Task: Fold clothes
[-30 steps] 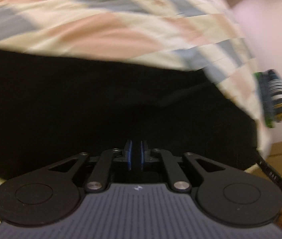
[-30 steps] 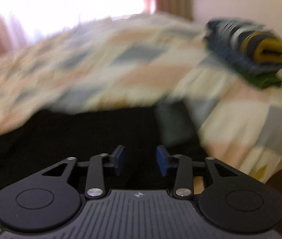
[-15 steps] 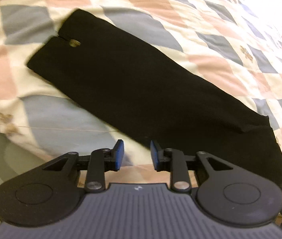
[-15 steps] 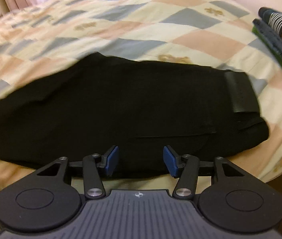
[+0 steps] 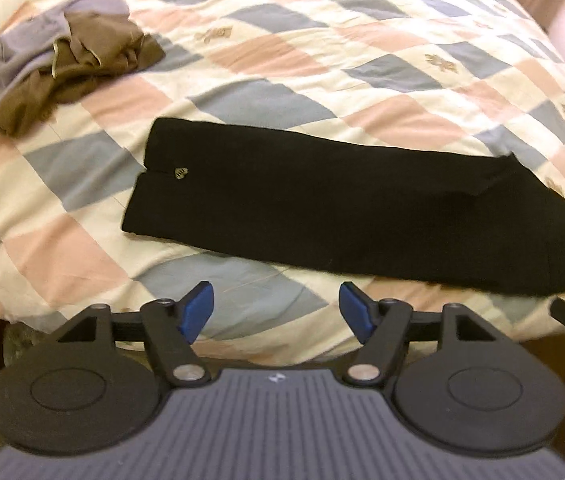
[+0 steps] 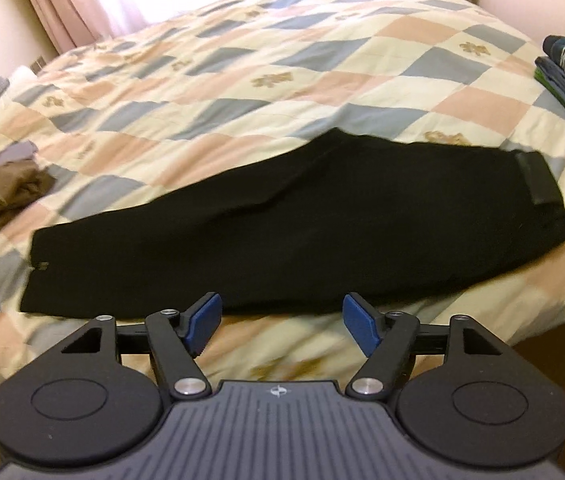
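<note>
My left gripper (image 5: 276,312) and right gripper (image 6: 282,322) above the bed edge, jaws opening with nothing between, black trousers (image 5: 322,208) lying flat on the checked quilt (image 5: 362,60), crumpled brown clothes (image 5: 78,64) well apart

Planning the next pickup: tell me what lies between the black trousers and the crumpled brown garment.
Only bare checked quilt separates the black trousers from the crumpled brown garment, in the left wrist view.

Checked quilt (image 5: 362,60), pink curtain (image 6: 66,4)
</note>
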Available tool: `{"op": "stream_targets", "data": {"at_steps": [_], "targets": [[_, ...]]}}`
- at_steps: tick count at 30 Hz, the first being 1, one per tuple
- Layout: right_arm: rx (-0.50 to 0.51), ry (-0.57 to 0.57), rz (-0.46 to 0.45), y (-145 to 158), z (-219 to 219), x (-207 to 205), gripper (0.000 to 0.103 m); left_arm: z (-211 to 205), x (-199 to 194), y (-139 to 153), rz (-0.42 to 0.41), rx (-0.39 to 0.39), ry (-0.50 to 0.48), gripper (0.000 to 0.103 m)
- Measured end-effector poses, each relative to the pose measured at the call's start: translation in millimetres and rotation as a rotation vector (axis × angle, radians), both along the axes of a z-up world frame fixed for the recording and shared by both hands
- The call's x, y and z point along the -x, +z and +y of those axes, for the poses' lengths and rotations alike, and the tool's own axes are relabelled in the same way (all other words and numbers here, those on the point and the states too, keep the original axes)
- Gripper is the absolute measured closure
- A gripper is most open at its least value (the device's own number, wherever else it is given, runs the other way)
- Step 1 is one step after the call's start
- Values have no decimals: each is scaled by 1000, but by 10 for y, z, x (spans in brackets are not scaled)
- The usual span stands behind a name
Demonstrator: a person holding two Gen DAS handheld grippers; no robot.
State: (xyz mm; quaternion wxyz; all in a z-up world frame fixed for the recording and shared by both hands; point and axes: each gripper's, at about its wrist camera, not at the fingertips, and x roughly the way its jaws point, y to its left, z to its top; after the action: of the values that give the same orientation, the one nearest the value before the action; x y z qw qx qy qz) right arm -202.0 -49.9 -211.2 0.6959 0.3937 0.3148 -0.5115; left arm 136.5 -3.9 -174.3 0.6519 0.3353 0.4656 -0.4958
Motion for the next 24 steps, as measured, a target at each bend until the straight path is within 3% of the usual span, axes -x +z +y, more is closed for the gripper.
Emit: {"op": "stream_targets", "data": {"at_steps": [6, 12, 19, 24], "targets": [[67, -37, -31, 254, 616, -398, 28, 398, -213, 241, -35, 50, -63, 36], [98, -97, -28, 438, 1044, -487, 25, 655, -283, 413, -32, 85, -124, 35], [93, -134, -4, 583, 1223, -444, 24, 739, -190, 532, -5, 100, -175, 31], [62, -109, 21, 567, 1197, -442, 20, 708, -231, 394, 78, 79, -158, 30]]}}
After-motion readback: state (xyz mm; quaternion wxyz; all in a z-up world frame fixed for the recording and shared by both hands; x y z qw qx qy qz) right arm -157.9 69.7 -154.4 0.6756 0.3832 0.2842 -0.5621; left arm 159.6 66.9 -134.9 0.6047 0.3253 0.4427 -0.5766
